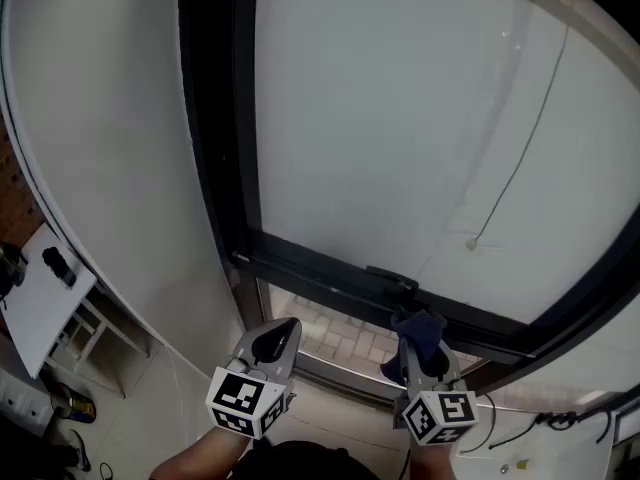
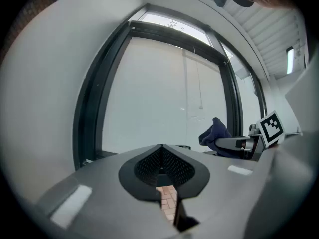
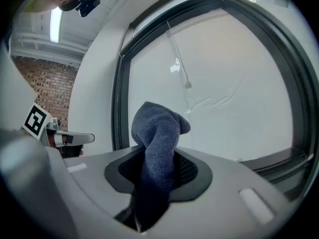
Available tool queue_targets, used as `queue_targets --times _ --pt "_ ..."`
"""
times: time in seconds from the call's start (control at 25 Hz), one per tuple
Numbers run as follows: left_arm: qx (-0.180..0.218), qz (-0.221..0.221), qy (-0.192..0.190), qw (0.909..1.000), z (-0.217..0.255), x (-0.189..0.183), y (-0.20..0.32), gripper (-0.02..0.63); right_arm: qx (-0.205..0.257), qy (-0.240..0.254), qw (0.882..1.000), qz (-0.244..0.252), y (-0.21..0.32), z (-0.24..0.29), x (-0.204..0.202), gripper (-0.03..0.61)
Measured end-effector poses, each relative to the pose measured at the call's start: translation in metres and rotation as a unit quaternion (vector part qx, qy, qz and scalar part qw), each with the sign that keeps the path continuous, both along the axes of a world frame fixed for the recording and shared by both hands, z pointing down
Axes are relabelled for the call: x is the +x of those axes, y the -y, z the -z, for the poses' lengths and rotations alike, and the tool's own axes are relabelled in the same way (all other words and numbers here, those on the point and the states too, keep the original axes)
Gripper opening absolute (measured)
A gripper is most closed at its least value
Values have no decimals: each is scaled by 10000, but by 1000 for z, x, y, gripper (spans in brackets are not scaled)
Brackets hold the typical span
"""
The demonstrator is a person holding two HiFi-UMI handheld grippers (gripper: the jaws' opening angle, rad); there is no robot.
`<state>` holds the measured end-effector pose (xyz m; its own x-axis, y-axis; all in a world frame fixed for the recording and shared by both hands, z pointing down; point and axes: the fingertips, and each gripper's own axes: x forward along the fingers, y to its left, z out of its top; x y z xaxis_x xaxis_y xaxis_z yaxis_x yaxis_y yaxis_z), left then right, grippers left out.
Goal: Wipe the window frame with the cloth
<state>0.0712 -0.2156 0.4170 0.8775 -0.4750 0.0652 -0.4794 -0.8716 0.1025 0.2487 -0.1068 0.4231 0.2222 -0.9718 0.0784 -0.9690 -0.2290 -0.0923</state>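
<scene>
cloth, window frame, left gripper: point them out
cloth (image 3: 157, 128), right gripper view, bunched top above the jaws
window frame (image 1: 320, 271), head view, dark bottom rail
left gripper (image 2: 160, 149), left gripper view, where its shut tips meet

I'm in what looks like an office or lab room, not a home.
I see a tall dark window frame (image 1: 330, 273) with a drawn white blind (image 1: 400, 118) and pull cord (image 1: 527, 148), a bare brick wall (image 3: 47, 83), a ceiling strip light (image 3: 55, 24), and a white desk (image 1: 35, 303) on a pale tiled floor (image 1: 150, 398).
</scene>
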Motion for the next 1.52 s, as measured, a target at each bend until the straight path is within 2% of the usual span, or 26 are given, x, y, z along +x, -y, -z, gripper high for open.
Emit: queue_targets --times 0.16,0.36,0.72,0.96,1.24,1.52 --pt "23 305 -36 9995 1 -29 17 -6 57 -17 9998 195 20 3 -17 127" --pt "84 752 -93 9971 6 -66 33 -6 45 -30 9976 684 53 1 -50 127" --pt "150 1501 -85 9885 3 -125 53 -6 91 -135 9879 1544 106 5 -109 127" --pt "-63 1808 1 9835 2 -153 75 -6 73 -126 9836 1797 138 10 -147 127" --pt "232 1575 -154 9871 36 -142 99 -6 311 -195 9818 1861 167 41 -162 127" --pt "482 1304 -457 9892 97 -129 128 -6 656 -456 9770 1977 201 112 -176 127"
